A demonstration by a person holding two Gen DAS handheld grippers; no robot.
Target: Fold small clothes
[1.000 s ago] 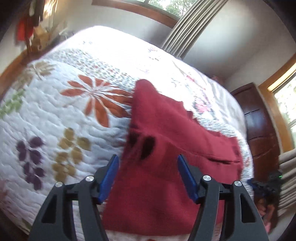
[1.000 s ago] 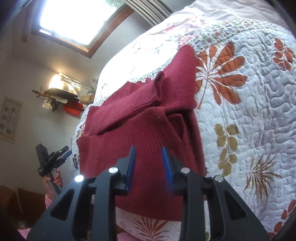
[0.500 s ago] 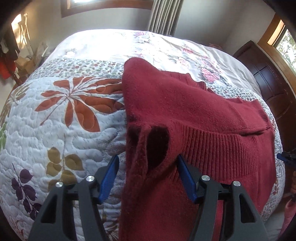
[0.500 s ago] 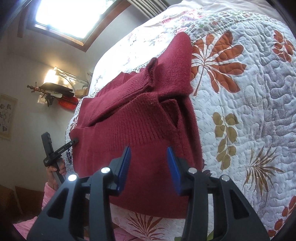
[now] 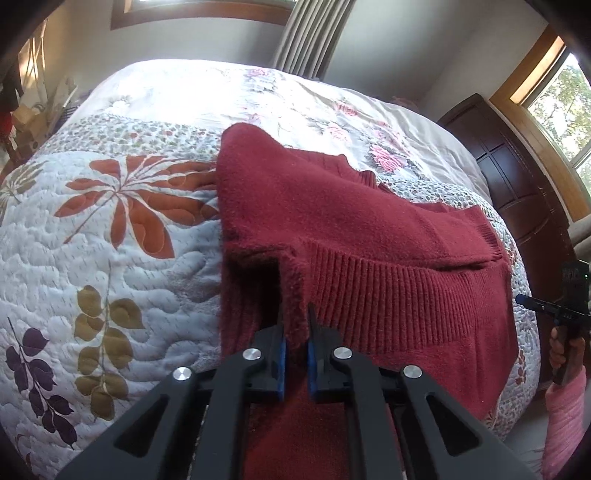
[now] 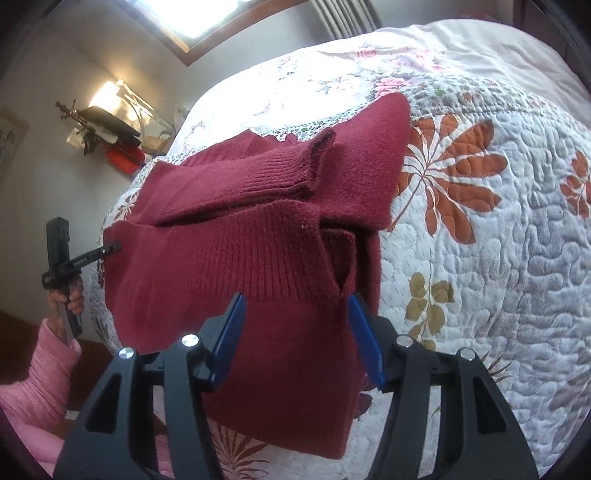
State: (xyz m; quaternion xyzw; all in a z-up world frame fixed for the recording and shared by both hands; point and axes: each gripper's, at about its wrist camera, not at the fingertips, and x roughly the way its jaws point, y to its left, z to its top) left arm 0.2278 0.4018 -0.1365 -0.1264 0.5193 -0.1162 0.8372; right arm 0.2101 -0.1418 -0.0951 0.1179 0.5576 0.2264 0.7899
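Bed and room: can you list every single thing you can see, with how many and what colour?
sweater: one, dark red, partly folded on the bed
quilt: one, white with orange, olive and purple leaves, covering the bed
curtain: one, grey, behind the bed
cabinet: one, dark brown, beside the bed
sleeve: pink, on the person's arm
left claw: black and blue, pinching a sweater fold
right claw: black and blue, open over the sweater
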